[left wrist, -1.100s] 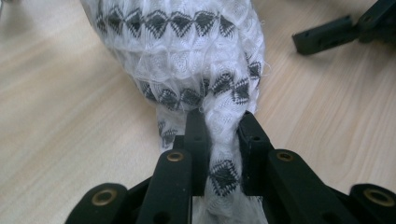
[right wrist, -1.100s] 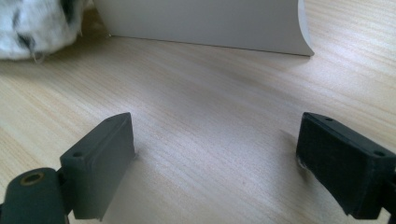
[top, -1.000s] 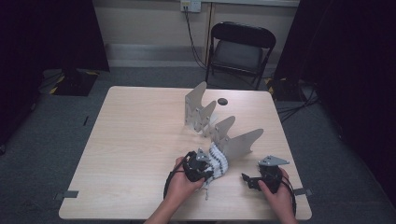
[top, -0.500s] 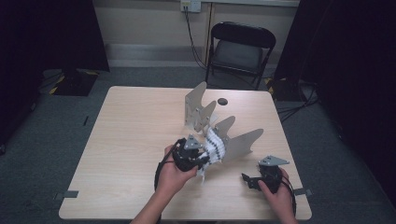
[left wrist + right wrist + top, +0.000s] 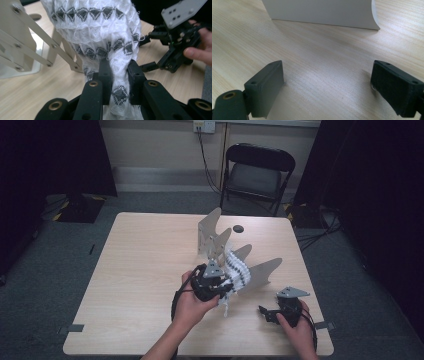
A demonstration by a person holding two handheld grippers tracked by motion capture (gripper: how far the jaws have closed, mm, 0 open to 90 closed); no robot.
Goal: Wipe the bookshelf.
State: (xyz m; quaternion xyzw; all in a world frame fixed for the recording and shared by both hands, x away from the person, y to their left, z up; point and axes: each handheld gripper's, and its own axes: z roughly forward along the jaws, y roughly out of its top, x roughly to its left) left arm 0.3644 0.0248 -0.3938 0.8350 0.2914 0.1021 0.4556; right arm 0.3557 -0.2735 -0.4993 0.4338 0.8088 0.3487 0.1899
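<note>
1. The left gripper pinches a white sock with black diamonds.
2. The sock sits on a grey rack in the middle of the table.
3. The right gripper is spread wide, low over bare wood.

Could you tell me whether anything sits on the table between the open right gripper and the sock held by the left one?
Nothing visible does: bare table separates the right gripper from the sock, which the left gripper holds pinched.

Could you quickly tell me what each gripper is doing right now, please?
Left gripper: shut on the white patterned sock.
Right gripper: open, holding nothing, over the table.
</note>
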